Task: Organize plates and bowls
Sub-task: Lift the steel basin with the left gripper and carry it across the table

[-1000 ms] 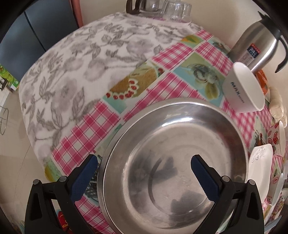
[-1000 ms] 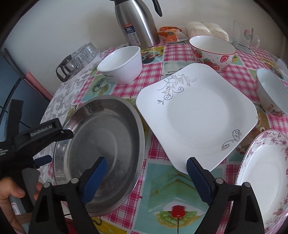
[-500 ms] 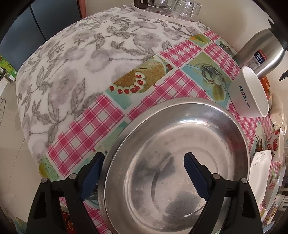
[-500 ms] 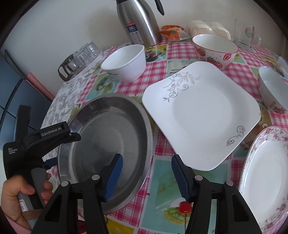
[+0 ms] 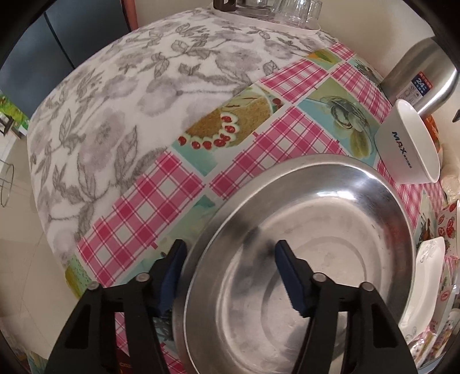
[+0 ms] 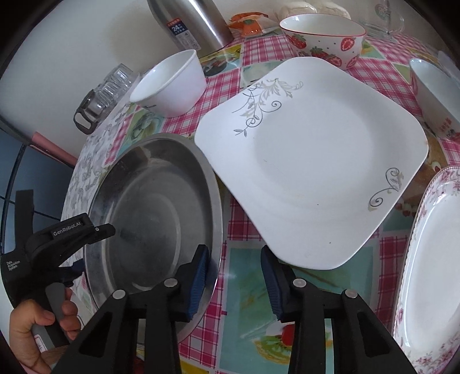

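steel plate [image 6: 155, 207] rim sits between both closing grippers.

Crowded table: the steel plate [image 6: 155, 207] sits edge to edge with the square white plate [image 6: 310, 161], whose rim seems to overlap it, leaving no gap there. A strip of bare tablecloth [image 6: 244, 276] lies open toward the near edge. The white bowl [image 6: 172, 83], thermos [image 6: 195, 20] and strawberry bowl [image 6: 325, 37] block the back; the floral plate [image 6: 431, 259] walls the right.
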Demonstrator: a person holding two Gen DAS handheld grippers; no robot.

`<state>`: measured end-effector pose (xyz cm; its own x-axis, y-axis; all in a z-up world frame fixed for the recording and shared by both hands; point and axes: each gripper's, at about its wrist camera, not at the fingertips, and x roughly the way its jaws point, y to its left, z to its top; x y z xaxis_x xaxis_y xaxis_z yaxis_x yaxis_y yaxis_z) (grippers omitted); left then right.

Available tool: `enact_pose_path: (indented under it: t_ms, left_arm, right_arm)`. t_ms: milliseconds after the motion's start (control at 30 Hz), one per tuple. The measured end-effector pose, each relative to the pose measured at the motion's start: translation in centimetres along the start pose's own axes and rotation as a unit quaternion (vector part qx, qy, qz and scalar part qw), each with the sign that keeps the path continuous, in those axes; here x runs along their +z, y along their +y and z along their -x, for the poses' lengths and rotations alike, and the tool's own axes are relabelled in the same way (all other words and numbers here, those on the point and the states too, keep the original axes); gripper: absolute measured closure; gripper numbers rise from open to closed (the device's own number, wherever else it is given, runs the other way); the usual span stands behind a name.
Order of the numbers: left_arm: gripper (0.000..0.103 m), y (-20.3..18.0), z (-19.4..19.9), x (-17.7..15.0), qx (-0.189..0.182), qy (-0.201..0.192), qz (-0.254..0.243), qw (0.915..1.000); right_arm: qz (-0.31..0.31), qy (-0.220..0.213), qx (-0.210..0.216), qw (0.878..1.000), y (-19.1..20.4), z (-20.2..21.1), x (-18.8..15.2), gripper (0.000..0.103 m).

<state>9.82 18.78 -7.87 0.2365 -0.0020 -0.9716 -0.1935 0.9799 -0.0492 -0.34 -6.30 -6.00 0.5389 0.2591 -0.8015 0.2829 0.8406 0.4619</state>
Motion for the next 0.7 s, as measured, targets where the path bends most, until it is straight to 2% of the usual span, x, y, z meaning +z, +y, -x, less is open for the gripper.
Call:
enact_pose_path:
  t_ms: [100,267,333,500,600,700]
  left_arm:
    - [0.048,-0.3,0.0,0.2,0.003,-0.005,-0.005,1.0]
    - [0.061,-0.7,0.1,0.5,-0.014,-0.007,-0.007,0.9999]
    - [0.067,-1.6,0.3,0.5,-0.021,-0.005,-0.006,0.9998]
    - [0.071,-1.5,0.9,0.5,-0.043,-0.01,0.003,0.999]
    - [0.074,-1.5,2.2,0.5,-0.05,-0.026,-0.002,0.9984]
    - [0.074,-1.6,3.1,0.4,-0.054,-0.043,-0.009,0.9976]
  right_arm:
    - [0.009,0.0,-0.001,1.0,0.2,-0.1,0.0,0.067]
    - [0.05,0.0,-0.021,0.999,1.2,-0.3,-0.1,0.07]
    - [0.059,0.003,-0.016,0.998,1.6,-0.4,-0.2,0.074]
    - [0.078,-0.019,-0.021,0.997,2.3,0.8,-0.2,0.077]
    - [0.09,-0.038,-0.018,0.995,2.5,1.9,0.0,0.077]
    - [0.119,-0.059,-0.032,0.991,3.4,2.9,-0.1,0.077]
